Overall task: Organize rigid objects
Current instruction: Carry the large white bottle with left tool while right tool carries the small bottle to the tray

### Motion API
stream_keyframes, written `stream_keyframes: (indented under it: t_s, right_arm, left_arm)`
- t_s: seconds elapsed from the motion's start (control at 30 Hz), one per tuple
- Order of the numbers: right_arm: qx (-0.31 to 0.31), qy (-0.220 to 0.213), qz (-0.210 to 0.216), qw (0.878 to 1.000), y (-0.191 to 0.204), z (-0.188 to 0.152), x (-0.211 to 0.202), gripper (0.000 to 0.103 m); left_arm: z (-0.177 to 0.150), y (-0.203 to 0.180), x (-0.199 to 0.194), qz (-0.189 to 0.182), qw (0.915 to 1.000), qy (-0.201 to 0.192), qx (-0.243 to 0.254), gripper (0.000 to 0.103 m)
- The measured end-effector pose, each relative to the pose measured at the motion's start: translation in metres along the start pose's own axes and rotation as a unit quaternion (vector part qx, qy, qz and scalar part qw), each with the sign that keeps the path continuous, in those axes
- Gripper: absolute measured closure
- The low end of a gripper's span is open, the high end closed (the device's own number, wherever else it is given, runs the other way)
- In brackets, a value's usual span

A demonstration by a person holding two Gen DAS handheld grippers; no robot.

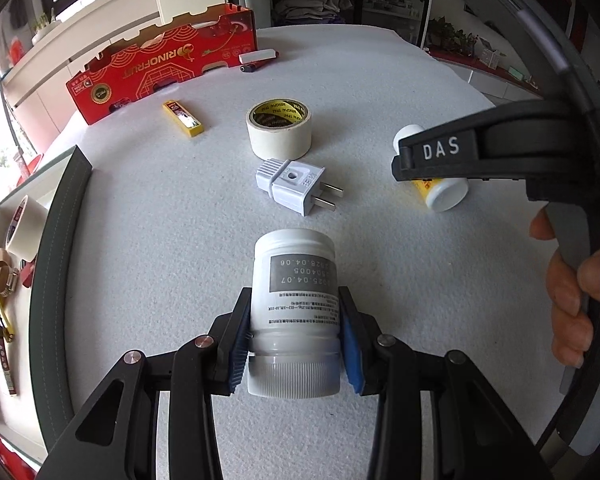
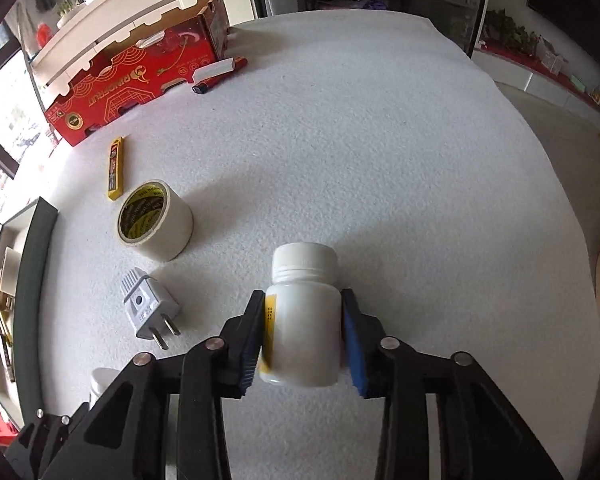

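My left gripper (image 1: 296, 340) is shut on a white pill bottle with a grey date label (image 1: 294, 296), cap toward the camera, just over the white tablecloth. My right gripper (image 2: 304, 332) is shut on a smaller white bottle with a yellow label (image 2: 304, 320), cap pointing away. In the left wrist view that right gripper's fingers (image 1: 436, 156) cover this small bottle (image 1: 444, 194). A white plug (image 1: 294, 186), a roll of masking tape (image 1: 279, 128) and a yellow blade case (image 1: 183, 118) lie on the cloth between them and the far box.
A dark-rimmed tray (image 1: 48, 248) at the left holds a tape roll, hose clamps and other small items. A red cardboard box (image 1: 160, 64) stands at the back left, with a white eraser (image 1: 258, 56) and a red marker (image 1: 254, 66) beside it. The table edge (image 2: 540, 152) curves on the right.
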State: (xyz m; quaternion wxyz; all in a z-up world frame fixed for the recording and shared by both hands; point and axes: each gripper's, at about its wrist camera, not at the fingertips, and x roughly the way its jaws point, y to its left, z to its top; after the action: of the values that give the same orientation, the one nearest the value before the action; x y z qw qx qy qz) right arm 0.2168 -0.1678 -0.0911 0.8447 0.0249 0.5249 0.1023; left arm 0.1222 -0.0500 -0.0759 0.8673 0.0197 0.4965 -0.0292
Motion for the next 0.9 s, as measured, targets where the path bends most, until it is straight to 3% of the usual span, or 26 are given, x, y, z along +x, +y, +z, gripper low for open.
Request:
stream_keyframes:
  t_s: [0.1, 0.37, 0.57, 0.67, 0.73, 0.77, 0.9]
  right_arm:
    - [-0.019, 0.005, 0.011, 1.0, -0.004, -0.014, -0.011, 0.066]
    - [-0.089, -0.003, -0.017, 0.996, -0.013, -0.071, -0.042, 0.066]
    - [-0.077, -0.008, -0.026, 0.997, -0.01, -0.065, -0.043, 0.066]
    - [-0.073, -0.006, -0.026, 0.997, -0.009, -0.066, -0.044, 0.066]
    - [-0.071, -0.004, -0.02, 0.997, -0.009, -0.07, -0.046, 0.066]
    - [-0.071, -0.004, -0.019, 0.997, -0.009, -0.072, -0.048, 0.066]
    - [-0.064, -0.002, -0.011, 0.998, -0.009, -0.08, -0.054, 0.066]
  left_arm:
    - [0.003, 0.001, 0.002, 0.007, 0.9999, 0.005, -0.008, 0.05]
    - [0.011, 0.0, 0.012, -0.005, 0.9997, 0.019, -0.015, 0.022]
    - [0.013, -0.004, 0.012, 0.0, 0.9997, 0.016, -0.019, 0.021]
    - [0.011, -0.004, 0.01, -0.002, 0.9996, 0.02, -0.019, 0.025]
    - [0.009, -0.006, 0.005, -0.006, 0.9998, 0.016, -0.011, 0.046]
    - [0.008, -0.007, 0.002, -0.006, 0.9998, 0.018, -0.008, 0.061]
    - [0.001, -0.008, -0.004, -0.015, 0.9991, 0.031, -0.022, 0.061]
